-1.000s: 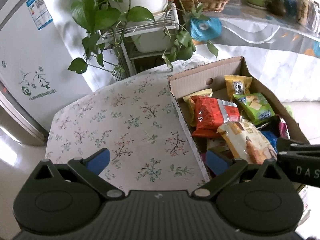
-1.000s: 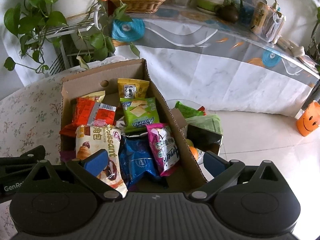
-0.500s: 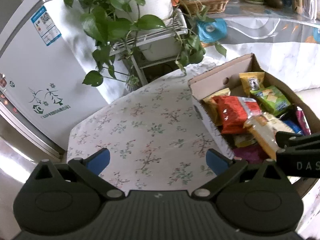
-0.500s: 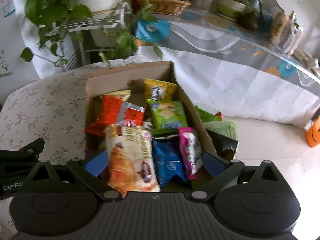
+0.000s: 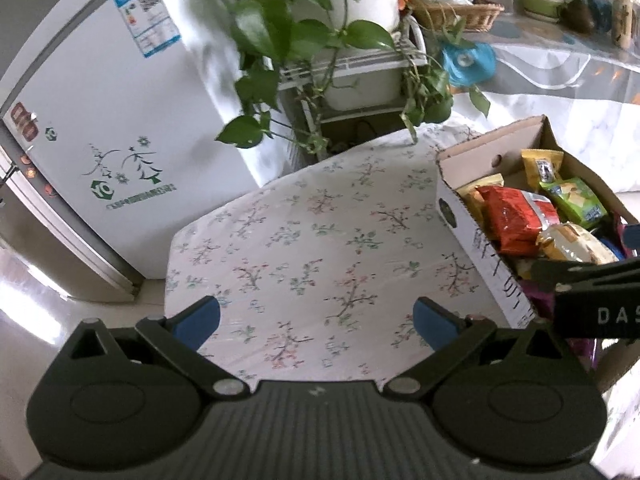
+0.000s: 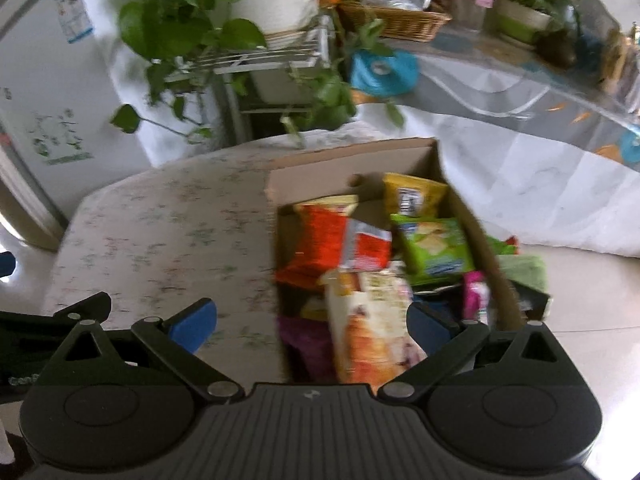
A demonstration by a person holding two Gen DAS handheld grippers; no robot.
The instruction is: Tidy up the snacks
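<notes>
A cardboard box (image 5: 484, 156) (image 6: 352, 162) full of snack packets stands at the right end of a floral-cloth table (image 5: 312, 232) (image 6: 168, 224). I see a red packet (image 5: 516, 220) (image 6: 320, 240), a green one (image 5: 576, 200) (image 6: 432, 244), a yellow one (image 5: 540, 164) (image 6: 412, 196) and a pale croissant bag (image 5: 572, 240) (image 6: 372, 320). My left gripper (image 5: 316, 320) is open and empty above the bare cloth, left of the box. My right gripper (image 6: 312, 324) is open and empty over the box's near left wall, with the croissant bag between its fingers' line of sight.
A white fridge (image 5: 104, 120) stands to the left. A plant rack (image 5: 344, 64) with trailing leaves is behind the table. A long counter (image 6: 520, 80) with a basket (image 6: 396, 20) and pots runs at the back right. Green bags (image 6: 524, 268) lie right of the box.
Both grippers have swung left and pulled back. The box sits further right in both views. Nothing has been gripped.
</notes>
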